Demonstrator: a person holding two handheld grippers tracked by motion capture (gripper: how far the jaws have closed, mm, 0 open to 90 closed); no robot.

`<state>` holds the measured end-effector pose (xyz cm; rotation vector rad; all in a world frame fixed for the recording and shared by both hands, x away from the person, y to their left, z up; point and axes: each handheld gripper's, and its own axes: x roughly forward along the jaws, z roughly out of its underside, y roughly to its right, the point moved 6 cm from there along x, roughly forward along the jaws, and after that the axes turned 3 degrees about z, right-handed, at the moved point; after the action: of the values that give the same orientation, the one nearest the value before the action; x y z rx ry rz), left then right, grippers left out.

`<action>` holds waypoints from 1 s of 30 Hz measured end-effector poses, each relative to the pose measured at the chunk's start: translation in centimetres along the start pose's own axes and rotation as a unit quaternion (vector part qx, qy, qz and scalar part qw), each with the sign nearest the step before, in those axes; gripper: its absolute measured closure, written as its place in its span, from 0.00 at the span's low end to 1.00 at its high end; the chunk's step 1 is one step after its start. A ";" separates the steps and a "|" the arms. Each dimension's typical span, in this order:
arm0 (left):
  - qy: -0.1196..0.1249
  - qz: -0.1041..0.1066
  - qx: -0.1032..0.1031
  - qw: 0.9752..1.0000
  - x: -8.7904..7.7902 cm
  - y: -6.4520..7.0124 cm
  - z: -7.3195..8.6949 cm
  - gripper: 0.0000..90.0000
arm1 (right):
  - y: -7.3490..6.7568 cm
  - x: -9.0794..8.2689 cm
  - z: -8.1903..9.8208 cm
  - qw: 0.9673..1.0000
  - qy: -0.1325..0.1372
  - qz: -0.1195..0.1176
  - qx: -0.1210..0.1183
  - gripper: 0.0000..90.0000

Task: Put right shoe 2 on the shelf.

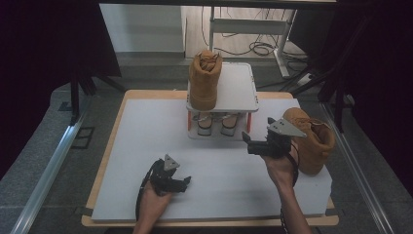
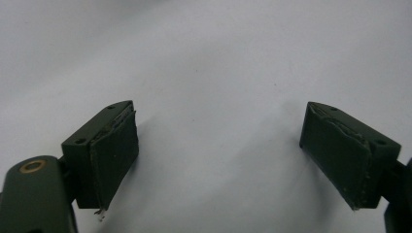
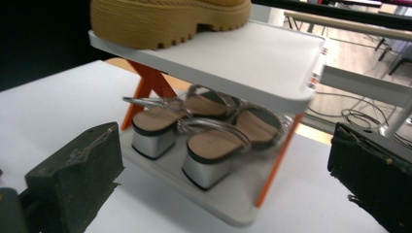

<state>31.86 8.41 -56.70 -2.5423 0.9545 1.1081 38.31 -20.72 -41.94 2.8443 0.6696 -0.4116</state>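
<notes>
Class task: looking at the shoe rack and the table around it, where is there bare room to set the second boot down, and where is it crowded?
Free: the right half of the rack's top shelf, beside the boot there, and the white table left of the rack. Crowded: the lower shelf, taken by two sandals, and the table's right edge, where the other boot stands by the right gripper.

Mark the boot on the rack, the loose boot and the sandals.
boot on the rack point(image 1: 203, 80), high view, its side.
loose boot point(image 1: 314, 141), high view, its upper.
sandals point(image 3: 206, 145), right gripper view, near sandal's insole.
</notes>
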 end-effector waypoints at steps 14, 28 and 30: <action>-0.001 0.001 0.001 1.000 0.0 0.0 0.0 0.16 | 4.0 -2.4 1.2 0.998 0.004 0.049 0.036 0.00; 0.000 0.000 0.001 1.000 0.0 0.0 0.0 0.15 | 8.1 -4.9 2.8 0.992 0.020 0.107 0.060 0.00; 0.000 0.000 0.001 1.000 0.0 0.0 0.0 0.15 | 8.9 -5.4 3.0 0.991 0.020 0.118 0.062 0.00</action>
<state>31.87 8.42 -56.70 -2.5407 0.9556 1.1077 37.08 -31.45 -42.08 3.0085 0.3178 -0.3690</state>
